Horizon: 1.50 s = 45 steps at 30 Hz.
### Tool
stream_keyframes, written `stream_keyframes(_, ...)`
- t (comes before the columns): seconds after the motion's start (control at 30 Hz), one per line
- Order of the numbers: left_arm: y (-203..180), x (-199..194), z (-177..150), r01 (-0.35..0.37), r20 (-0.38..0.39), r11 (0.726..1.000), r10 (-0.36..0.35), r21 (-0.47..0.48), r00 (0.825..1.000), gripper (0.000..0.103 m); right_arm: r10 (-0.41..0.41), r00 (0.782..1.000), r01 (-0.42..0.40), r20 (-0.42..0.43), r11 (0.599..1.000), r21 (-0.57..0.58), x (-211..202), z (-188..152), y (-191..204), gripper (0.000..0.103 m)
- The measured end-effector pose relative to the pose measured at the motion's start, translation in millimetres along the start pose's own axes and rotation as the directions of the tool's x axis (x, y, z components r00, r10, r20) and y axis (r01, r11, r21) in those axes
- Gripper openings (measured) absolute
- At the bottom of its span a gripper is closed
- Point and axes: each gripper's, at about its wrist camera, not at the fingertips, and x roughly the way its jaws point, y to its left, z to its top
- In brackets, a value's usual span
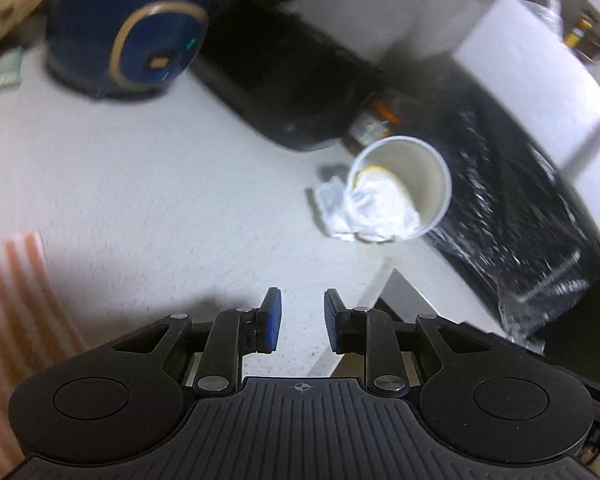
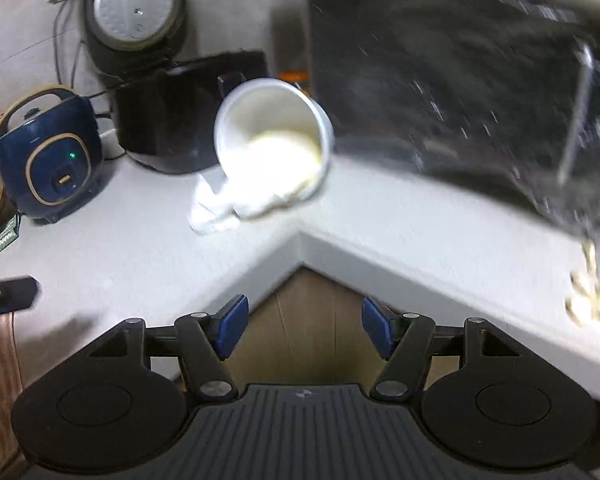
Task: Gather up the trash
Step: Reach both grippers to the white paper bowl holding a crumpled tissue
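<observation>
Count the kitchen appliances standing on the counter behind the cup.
3: blue cooker at left, black appliance beside the paper cup, silver-lidded cooker behind it. Others may be hidden.

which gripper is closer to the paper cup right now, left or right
Hard to call, perhaps right. Paper cup looms larger ahead of the open right gripper; from the open left gripper it lies ahead, off to the right.

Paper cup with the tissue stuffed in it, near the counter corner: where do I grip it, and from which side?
Pinch the paper cup by its upper rim, one pad inside the wall and one outside, coming in from the front where its mouth faces both cameras. It appears tipped over, and the crumpled tissue fills the lower part of the mouth. Both grippers, left and right, are open and empty.
</observation>
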Motion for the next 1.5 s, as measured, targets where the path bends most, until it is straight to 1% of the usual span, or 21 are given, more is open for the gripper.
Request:
stream_keyframes(0.03, -1, 3, 2, 0.018, -0.009, 1.000, -0.018, -0.013, 1.000, 0.026, -0.008, 1.000, 0.008, 0.006, 1.000, -0.009, 1, 6, 2, 0.063)
stream_keyframes(0.1, -9, 7, 3, 0.035, -0.020, 0.999, -0.034, 0.019, 0.999, 0.026, -0.001, 0.999, 0.002, 0.037, 1.000, -0.027, 1, 17, 5, 0.066)
stream_keyframes(0.13, -10, 8, 3, 0.031, -0.024, 0.999, -0.030, 0.040, 0.999, 0.026, -0.007, 0.998, 0.008, 0.056, 0.999, -0.033, 2, 22, 5, 0.070)
stream_keyframes(0.2, -14, 14, 1, 0.020, -0.037, 0.998, -0.018, 0.055, 0.999, 0.026, -0.045, 0.995, 0.048, 0.090, 0.998, -0.038, 14, 36, 2, 0.071)
stream_keyframes(0.3, -15, 22, -2, 0.005, -0.035, 1.000, -0.004, 0.017, 0.999, 0.026, -0.060, 0.993, 0.065, 0.106, 0.997, -0.045, 41, 58, -4, 0.071)
stream_keyframes(0.4, -18, 29, 1, -0.039, -0.016, 0.999, 0.038, -0.027, 0.999, 0.026, -0.058, 0.991, 0.066, 0.124, 0.996, -0.065, 64, 78, -16, 0.071)
stream_keyframes(0.5, -27, 34, 8, -0.039, 0.001, 0.999, 0.040, -0.027, 0.999, 0.026, -0.044, 0.993, 0.053, 0.113, 0.995, -0.080, 91, 93, -31, 0.071)
stream_keyframes(0.6, -30, 37, 11, -0.075, 0.023, 0.996, 0.076, -0.052, 0.997, 0.026, -0.046, 0.995, 0.054, 0.087, 0.995, -0.087, 123, 108, -38, 0.071)
stream_keyframes(0.7, -30, 40, 11, -0.097, 0.028, 0.993, 0.099, -0.064, 0.995, 0.026, -0.018, 0.998, 0.024, 0.052, 0.994, -0.108, 149, 118, -39, 0.071)
stream_keyframes(0.77, -29, 42, 11, -0.112, 0.026, 0.991, 0.114, -0.071, 0.993, 0.026, -0.008, 0.999, 0.012, 0.036, 0.993, -0.119, 161, 120, -38, 0.067)
stream_keyframes(0.8, -29, 43, 12, -0.120, 0.024, 0.990, 0.122, -0.074, 0.992, 0.026, -0.004, 1.000, 0.006, 0.026, 0.993, -0.116, 167, 120, -38, 0.051)
stream_keyframes(0.83, -28, 44, 12, -0.125, 0.023, 0.989, 0.127, -0.075, 0.992, 0.026, 0.007, 1.000, -0.006, 0.005, 0.994, -0.108, 171, 121, -38, 0.032)
stream_keyframes(0.87, -27, 44, 12, -0.130, 0.022, 0.989, 0.132, -0.076, 0.991, 0.026, 0.031, 0.999, -0.034, -0.026, 0.995, -0.096, 176, 122, -38, 0.025)
stream_keyframes(0.9, -27, 44, 12, -0.133, 0.023, 0.988, 0.135, -0.076, 0.991, 0.026, 0.055, 0.998, -0.059, -0.043, 0.995, -0.086, 178, 120, -37, 0.016)
stream_keyframes(0.93, -26, 43, 12, -0.135, 0.022, 0.988, 0.137, -0.077, 0.990, 0.026, 0.071, 0.996, -0.075, -0.050, 0.993, -0.086, 178, 118, -35, 0.013)
stream_keyframes(1.07, -23, 42, 12, -0.143, 0.017, 0.987, 0.145, -0.067, 0.989, 0.026, 0.124, 0.991, -0.129, -0.041, 0.982, -0.140, 169, 108, -16, 0.013)
stream_keyframes(1.23, -20, 41, 12, -0.142, 0.010, 0.989, 0.143, -0.038, 0.990, 0.026, 0.253, 0.964, -0.263, -0.081, 0.950, -0.167, 152, 95, 13, 0.013)
stream_keyframes(1.33, -20, 39, 14, -0.140, 0.017, 0.990, 0.141, -0.029, 0.990, 0.026, 0.324, 0.940, -0.341, -0.110, 0.918, -0.201, 139, 84, 32, 0.013)
stream_keyframes(1.4, -25, 34, 14, -0.155, 0.036, 0.988, 0.155, 0.015, 0.987, 0.026, 0.365, 0.923, -0.383, -0.118, 0.896, -0.223, 129, 78, 42, 0.013)
stream_keyframes(1.43, -29, 30, 14, -0.177, 0.051, 0.982, 0.174, 0.062, 0.983, 0.026, 0.375, 0.920, -0.391, -0.110, 0.890, -0.235, 125, 76, 46, 0.012)
stream_keyframes(1.5, -36, 25, 14, -0.205, 0.080, 0.970, 0.196, 0.133, 0.977, 0.027, 0.361, 0.928, -0.373, -0.092, 0.897, -0.240, 116, 74, 50, 0.013)
